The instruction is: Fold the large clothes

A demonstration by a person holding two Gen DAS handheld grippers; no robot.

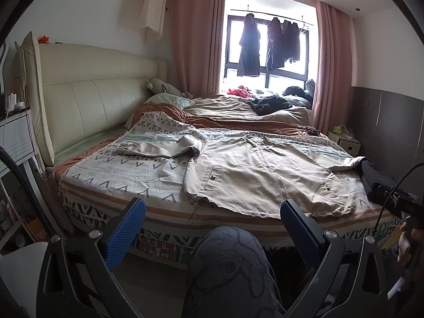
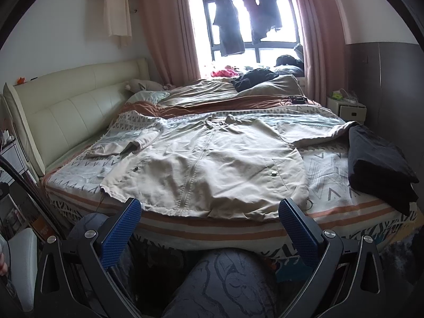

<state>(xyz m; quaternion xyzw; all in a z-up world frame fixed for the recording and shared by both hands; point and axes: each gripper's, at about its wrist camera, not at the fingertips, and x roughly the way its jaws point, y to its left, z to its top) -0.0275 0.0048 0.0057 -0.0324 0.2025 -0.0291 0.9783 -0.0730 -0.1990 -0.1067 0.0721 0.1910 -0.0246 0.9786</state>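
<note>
Left gripper (image 1: 212,228): held wide apart with nothing between the blue pads, short of the bed edge, above a knee in printed grey trousers (image 1: 228,265).
Right gripper (image 2: 209,225): likewise spread wide and empty, kept off the mattress edge; its black body is seen at the right edge of the left wrist view, held by a hand (image 1: 406,249).
Beige jacket (image 2: 204,164): laid flat, front up, zip closed, on the patterned blanket (image 2: 326,177); its hem is at the near edge of the bed, just ahead of both grippers. One sleeve (image 1: 159,147) is bent across the blanket toward the headboard side; the other is stretched toward the folded pile.
Folded black garment (image 2: 376,164): stacked on the blanket, beside the jacket's outstretched sleeve.
Headboard (image 1: 92,100): cream, padded, along the bed's left side.
Farther back: rumpled brown bedding (image 2: 225,92) with dark clothes (image 2: 254,76) on it.
Window (image 2: 251,21): dark garments are hung on a rail, between pink curtains.
</note>
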